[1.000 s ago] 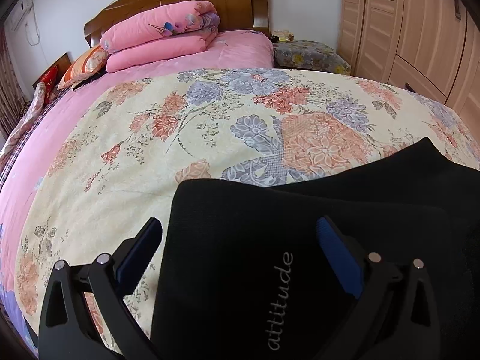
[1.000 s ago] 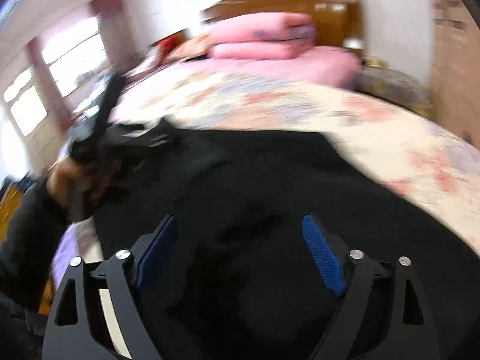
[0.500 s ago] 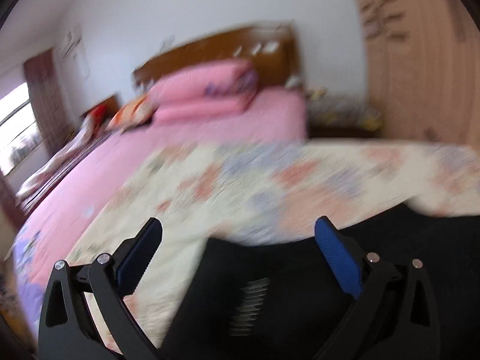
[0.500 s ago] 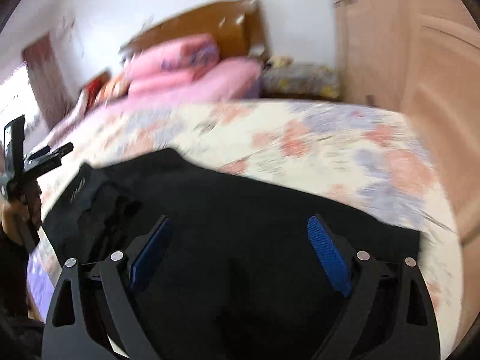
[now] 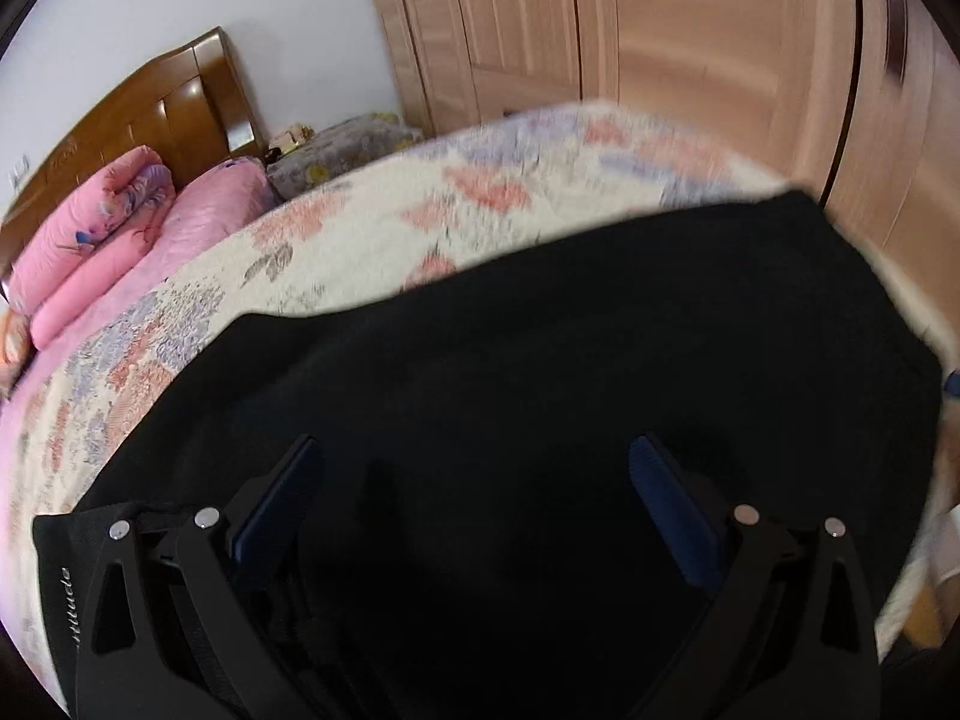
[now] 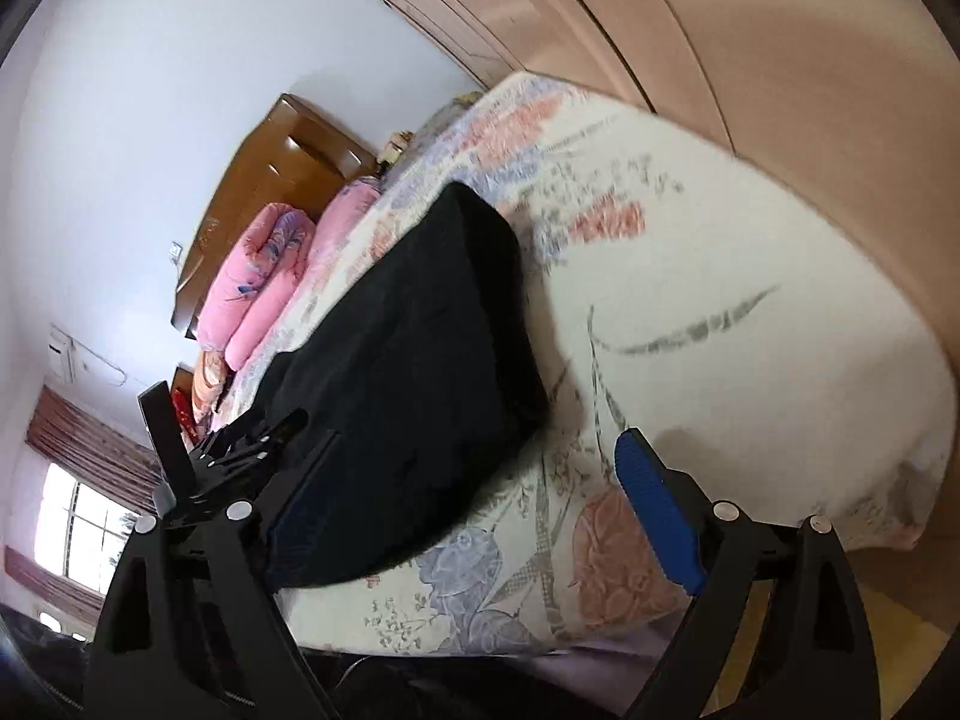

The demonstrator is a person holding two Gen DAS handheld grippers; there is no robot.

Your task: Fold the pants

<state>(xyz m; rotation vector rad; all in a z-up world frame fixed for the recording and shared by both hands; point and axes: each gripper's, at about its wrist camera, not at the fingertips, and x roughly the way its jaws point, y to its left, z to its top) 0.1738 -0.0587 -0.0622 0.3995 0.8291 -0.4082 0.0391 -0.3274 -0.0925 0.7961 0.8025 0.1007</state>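
We are holding our left tool [image 5: 471, 480] with its two blue-padded fingers [image 5: 672, 510] spread wide, gripping nothing, just above the black fabric pants [image 5: 540, 360]. The pants are lying flat across the near part of the bed, filling most of the left wrist view, and a white printed word (partly hidden by the tool's frame) is showing on their near left corner. We are holding our right tool [image 6: 474, 510] spread apart as well, with nothing between its blue pads [image 6: 657, 516]; its left finger is sitting over the near edge of the pants and its right finger over bare bedspread. In the right wrist view, which is strongly tilted, the pants [image 6: 414, 360] are stretching away toward the head of the bed as a long dark slab, and the left tool [image 6: 240, 450] is showing at their left side.

Under the pants, the cream floral bedspread [image 5: 480, 192] with pink and lilac blossoms is covering the near half of the bed. Beyond it, folded pink quilts [image 5: 90, 240] are resting on a pink sheet by the brown wooden headboard [image 5: 150, 114]. A light wooden wardrobe [image 5: 660, 30] is standing along the far side of the bed (its panels are blurred). A window with reddish curtains [image 6: 84, 456] is showing at the left edge of the right wrist view.
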